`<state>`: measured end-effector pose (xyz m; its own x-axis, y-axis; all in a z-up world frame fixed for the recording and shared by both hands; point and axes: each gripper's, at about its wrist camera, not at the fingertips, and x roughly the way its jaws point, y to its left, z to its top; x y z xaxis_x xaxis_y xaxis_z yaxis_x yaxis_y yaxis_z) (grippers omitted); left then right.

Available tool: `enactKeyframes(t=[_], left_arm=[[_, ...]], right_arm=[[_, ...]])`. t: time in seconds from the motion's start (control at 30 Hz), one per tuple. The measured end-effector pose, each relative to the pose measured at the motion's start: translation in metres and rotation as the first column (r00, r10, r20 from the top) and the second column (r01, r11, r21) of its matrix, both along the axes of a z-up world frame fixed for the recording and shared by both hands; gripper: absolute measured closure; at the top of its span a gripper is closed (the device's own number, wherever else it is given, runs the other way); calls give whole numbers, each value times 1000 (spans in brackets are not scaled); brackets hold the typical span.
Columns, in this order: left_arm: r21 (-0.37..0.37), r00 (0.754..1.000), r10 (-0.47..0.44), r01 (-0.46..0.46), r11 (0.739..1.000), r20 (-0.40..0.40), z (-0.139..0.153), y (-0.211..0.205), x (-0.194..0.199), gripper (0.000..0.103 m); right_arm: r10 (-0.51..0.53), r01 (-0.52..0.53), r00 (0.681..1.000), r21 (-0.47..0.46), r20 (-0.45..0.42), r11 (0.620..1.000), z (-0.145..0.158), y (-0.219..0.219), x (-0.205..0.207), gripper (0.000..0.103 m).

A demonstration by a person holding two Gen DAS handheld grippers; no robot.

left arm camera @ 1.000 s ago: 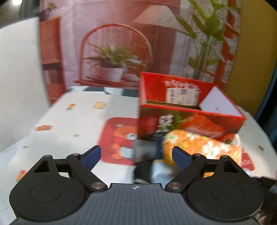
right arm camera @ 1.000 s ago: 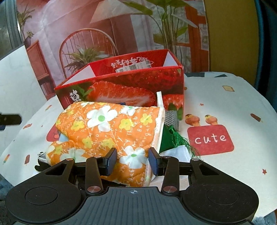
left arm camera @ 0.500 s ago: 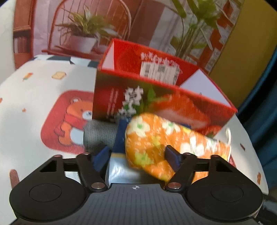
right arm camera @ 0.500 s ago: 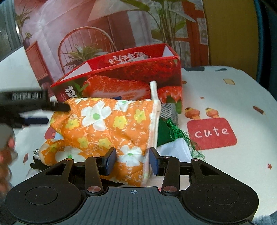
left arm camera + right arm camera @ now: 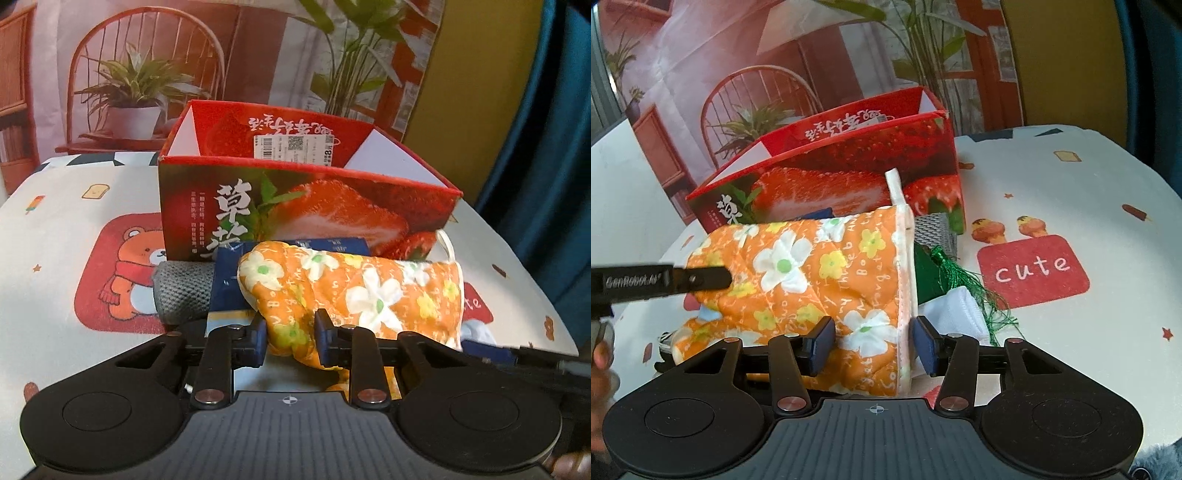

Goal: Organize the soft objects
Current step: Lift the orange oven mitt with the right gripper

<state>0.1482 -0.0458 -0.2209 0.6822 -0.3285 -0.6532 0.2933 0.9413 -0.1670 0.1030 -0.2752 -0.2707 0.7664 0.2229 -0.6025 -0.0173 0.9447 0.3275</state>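
Mitt (image 5: pixel 354 291) thumb (hiding blue pkg (image 5: pixel 229 280))

Cartoon-print table (image 5: pixel 66 229) — strawberry box (image 5: pixel 303 206), cloths

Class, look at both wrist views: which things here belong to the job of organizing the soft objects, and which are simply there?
Belong to the job:
- orange floral oven mitt
- grey knitted cloth
- green tasselled cloth
- white cloth
- red strawberry box
- left hand-held gripper, closing on the mitt's thumb
- right hand-held gripper, opening around the mitt's cuff

Simply there:
- printed tablecloth
- backdrop poster
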Motion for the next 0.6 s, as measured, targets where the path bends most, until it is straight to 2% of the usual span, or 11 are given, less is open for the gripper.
enactKeyframes(t=[0.1, 0.3, 0.47, 0.53, 0.6], left_arm=[[6, 1000, 8, -7, 1000, -28, -5, 0, 0, 75], [-37, 997, 12, -15, 999, -77, -14, 11, 4, 75], [-57, 996, 16, -21, 998, -84, -16, 13, 3, 75], [-56, 997, 14, -18, 998, -77, -16, 12, 1, 75], [-57, 998, 6, -9, 998, -61, -13, 12, -2, 75]], right_arm=[[-5, 5, 1000, 19, 1, 1000, 0, -3, 0, 52], [-11, 11, 1000, 20, -7, 1000, -2, -3, 1, 51], [-29, 30, 999, 26, -24, 999, -5, -6, 2, 50], [-25, 26, 1000, 26, -15, 999, -4, -5, 1, 53], [-24, 24, 1000, 10, 7, 1000, 0, -4, -3, 60]])
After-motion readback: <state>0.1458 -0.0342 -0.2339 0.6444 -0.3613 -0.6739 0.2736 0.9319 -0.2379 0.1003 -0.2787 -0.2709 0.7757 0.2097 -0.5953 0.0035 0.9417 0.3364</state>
